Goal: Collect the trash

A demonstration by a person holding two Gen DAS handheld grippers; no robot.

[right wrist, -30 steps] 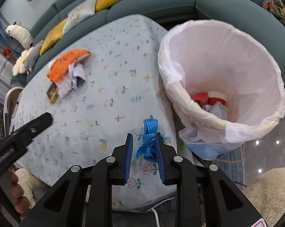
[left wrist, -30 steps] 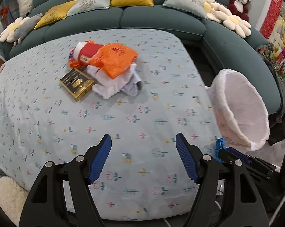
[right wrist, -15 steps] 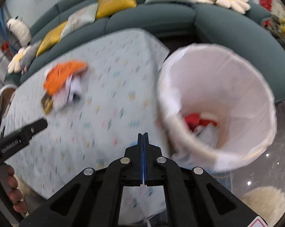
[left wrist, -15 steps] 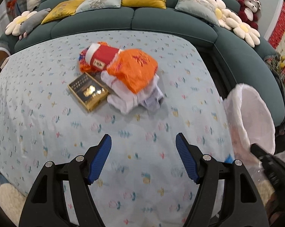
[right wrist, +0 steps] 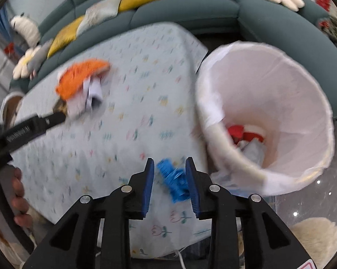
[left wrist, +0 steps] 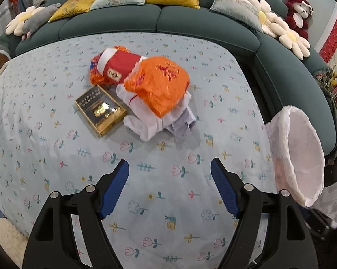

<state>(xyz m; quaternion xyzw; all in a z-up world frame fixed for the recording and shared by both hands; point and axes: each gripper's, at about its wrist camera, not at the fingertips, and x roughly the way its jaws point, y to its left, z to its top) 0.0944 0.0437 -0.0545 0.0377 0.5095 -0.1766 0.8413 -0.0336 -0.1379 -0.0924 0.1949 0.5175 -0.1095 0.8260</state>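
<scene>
A trash pile lies mid-table: an orange plastic bag (left wrist: 161, 87), a red-and-white pack (left wrist: 116, 67), white crumpled paper (left wrist: 146, 123) and a gold-edged black box (left wrist: 100, 108). My left gripper (left wrist: 169, 179) is open and empty, hovering above the cloth short of the pile. My right gripper (right wrist: 170, 177) is part open at the table's edge, with a crumpled blue strip (right wrist: 174, 180) between its fingers. A white-lined trash bin (right wrist: 269, 116) stands right of the table and holds red and white trash; it also shows in the left wrist view (left wrist: 298, 154).
The table carries a pale blue flowered cloth (left wrist: 56, 157). A teal sofa (left wrist: 159, 18) with yellow and grey cushions curves behind and to the right. A fluffy cream rug (right wrist: 314, 235) lies on the floor by the bin.
My left gripper has moved closer to the trash pile. My right gripper, shut half a second ago, has opened partly, and the blue strip shows between its fingers again.
</scene>
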